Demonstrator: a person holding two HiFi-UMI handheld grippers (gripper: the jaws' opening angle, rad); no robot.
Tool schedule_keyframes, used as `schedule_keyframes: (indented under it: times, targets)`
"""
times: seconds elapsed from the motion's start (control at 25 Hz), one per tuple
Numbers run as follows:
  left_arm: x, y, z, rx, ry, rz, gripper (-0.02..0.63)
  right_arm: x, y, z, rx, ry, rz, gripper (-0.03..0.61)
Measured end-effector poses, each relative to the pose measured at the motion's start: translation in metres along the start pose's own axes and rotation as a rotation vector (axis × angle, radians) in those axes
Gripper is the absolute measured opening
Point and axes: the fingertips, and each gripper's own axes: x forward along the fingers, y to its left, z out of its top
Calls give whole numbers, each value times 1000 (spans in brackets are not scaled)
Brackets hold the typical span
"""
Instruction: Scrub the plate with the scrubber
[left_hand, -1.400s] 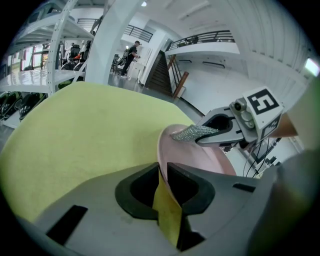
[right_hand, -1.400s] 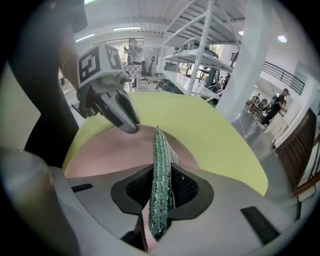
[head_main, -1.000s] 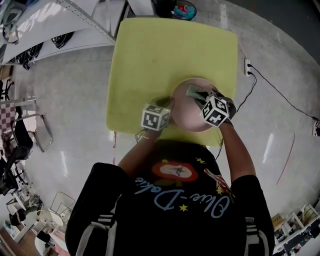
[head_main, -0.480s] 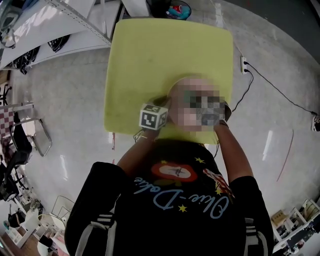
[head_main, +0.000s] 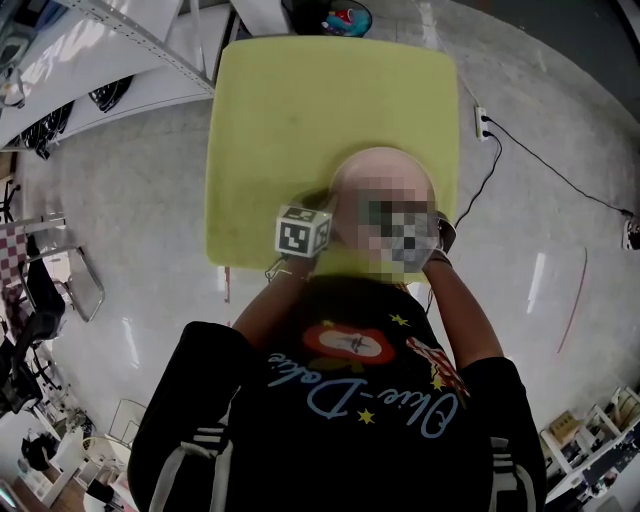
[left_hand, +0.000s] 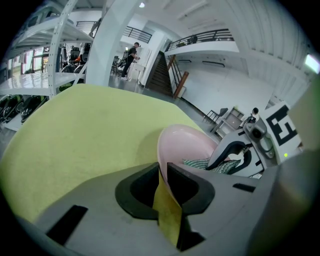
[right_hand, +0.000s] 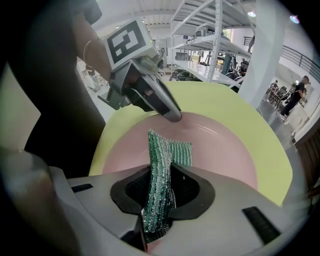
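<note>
Plate pinned by one gripper, scrubber pressed to it by the other

One pink plate (left_hand: 182, 145) sits on the single yellow-green table (head_main: 300, 110), between 4 and 5 o'clock from the table's middle in the head view. The left gripper (left_hand: 162, 172) has its jaws clamped on the plate's rim, at the plate's 9 o'clock edge as the head view shows it, so the thin rim runs straight between the pads. The right gripper (right_hand: 159, 175) has its jaws closed on the one green scrubber (right_hand: 172, 150). The scrubber stands folded between them, and its free end lies flat on the plate's face near the middle. In the right gripper view the left gripper meets the rim at 12 o'clock. Two grippers in all.
</note>
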Motion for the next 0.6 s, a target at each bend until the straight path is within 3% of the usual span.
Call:
schedule_keyframes:
  times: [0.6]
  targets:
    - [1, 1, 0, 4, -2, 5, 48, 1, 43, -1, 23, -6, 103, 69]
